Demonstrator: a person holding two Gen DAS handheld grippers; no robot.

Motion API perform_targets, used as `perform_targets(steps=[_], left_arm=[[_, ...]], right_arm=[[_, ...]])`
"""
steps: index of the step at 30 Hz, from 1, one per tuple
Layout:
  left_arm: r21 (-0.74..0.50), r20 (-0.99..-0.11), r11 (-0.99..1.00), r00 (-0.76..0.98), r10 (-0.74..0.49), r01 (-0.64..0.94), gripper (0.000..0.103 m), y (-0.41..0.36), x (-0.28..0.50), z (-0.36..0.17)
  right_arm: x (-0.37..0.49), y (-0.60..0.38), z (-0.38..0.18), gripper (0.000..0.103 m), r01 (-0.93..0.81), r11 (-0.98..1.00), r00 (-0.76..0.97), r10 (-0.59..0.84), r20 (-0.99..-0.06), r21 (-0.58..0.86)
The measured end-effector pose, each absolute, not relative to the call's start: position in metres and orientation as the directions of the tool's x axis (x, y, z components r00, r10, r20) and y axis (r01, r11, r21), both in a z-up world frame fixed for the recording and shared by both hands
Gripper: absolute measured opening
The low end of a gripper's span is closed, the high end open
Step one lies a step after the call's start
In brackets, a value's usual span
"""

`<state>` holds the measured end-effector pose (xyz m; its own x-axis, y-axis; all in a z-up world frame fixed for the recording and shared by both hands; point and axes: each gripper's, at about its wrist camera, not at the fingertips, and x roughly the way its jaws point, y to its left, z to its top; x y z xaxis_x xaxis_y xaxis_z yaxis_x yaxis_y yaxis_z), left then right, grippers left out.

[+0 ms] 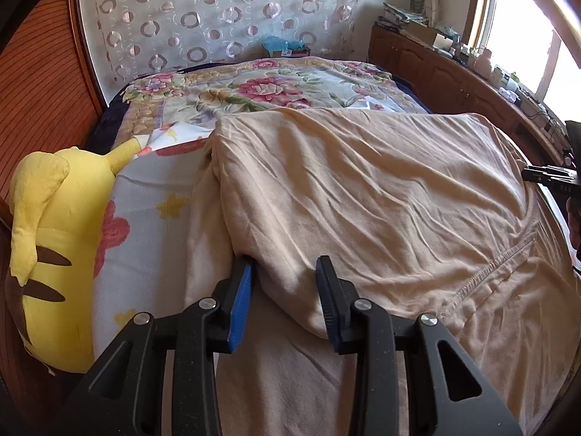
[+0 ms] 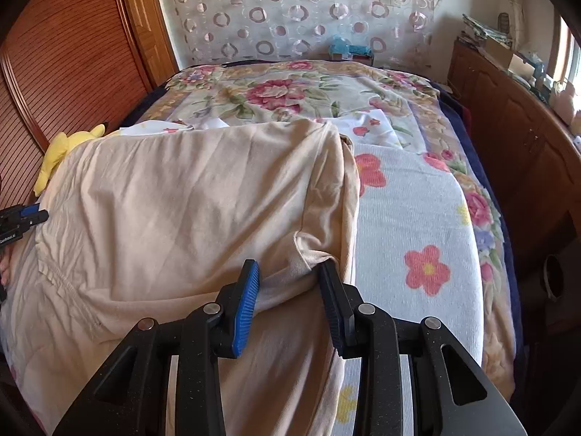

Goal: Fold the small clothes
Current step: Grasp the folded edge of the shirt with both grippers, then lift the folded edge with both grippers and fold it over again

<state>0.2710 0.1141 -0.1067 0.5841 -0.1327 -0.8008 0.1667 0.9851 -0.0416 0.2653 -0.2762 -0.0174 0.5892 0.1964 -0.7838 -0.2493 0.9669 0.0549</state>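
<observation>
A beige garment (image 1: 363, 189) lies spread and wrinkled across the bed, its upper layer folded over. In the left wrist view my left gripper (image 1: 285, 265) is shut on a fold at the garment's left near corner, cloth bulging between the blue pads (image 1: 241, 290). In the right wrist view my right gripper (image 2: 290, 267) is shut on a bunched fold at the right near corner of the garment (image 2: 181, 200). Each gripper shows at the other view's edge: the right gripper (image 1: 548, 174) at the cloth's right side, the left gripper (image 2: 25, 216) at its left side.
A yellow plush toy (image 1: 54, 236) lies at the bed's left edge beside the garment. Under the garment is a white flowered towel (image 2: 410, 218) on a floral blanket (image 1: 272, 87). A wooden wardrobe (image 2: 72, 54) stands left, a cluttered wooden cabinet (image 2: 508, 127) right.
</observation>
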Motion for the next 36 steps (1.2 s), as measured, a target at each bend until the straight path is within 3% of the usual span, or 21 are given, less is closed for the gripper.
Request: perform_targets(steps=[1,3,7,9,10,27,36], left_arm=[[-0.040,-0.799,0.986,0.586,-0.131,0.165,0.036,0.114,0.271,-0.107],[-0.031,-0.794,0.987,0.596,-0.120,0.157,0.013,0.113,0.269,-0.107],[-0.042,-0.788,0.984,0.600,-0.140,0.174,0.005,0.109,0.264,-0.106],[-0.037,-0.782,0.984,0.608,-0.138,0.175,0.004,0.108,0.263,-0.104],[-0.040,-0.776,0.984,0.615,-0.139,0.173,0.004,0.109,0.263,-0.102],[-0.070,-0.637,0.985,0.753,-0.168,0.161,0.003,0.123,0.233,-0.028],[-0.071,-0.571,0.987,0.805,-0.160,0.146,0.003,0.132,0.197,0.005]], right_arm=[[0.267,-0.273,-0.017,0.036,-0.245,0.968,0.592,0.193,-0.782,0.053],[0.266,-0.270,-0.018,0.036,-0.245,0.969,0.602,0.168,-0.780,0.020],[0.265,-0.253,-0.021,0.033,-0.265,0.961,0.622,0.108,-0.775,-0.078],[0.266,-0.248,-0.022,0.010,-0.278,0.956,0.625,0.104,-0.774,-0.096],[0.266,-0.246,-0.023,0.008,-0.281,0.953,0.630,0.096,-0.771,-0.111],[0.232,-0.242,0.040,0.005,-0.321,0.941,0.767,0.191,-0.612,-0.109],[0.184,-0.253,0.047,0.005,-0.328,0.941,0.796,0.227,-0.561,-0.084]])
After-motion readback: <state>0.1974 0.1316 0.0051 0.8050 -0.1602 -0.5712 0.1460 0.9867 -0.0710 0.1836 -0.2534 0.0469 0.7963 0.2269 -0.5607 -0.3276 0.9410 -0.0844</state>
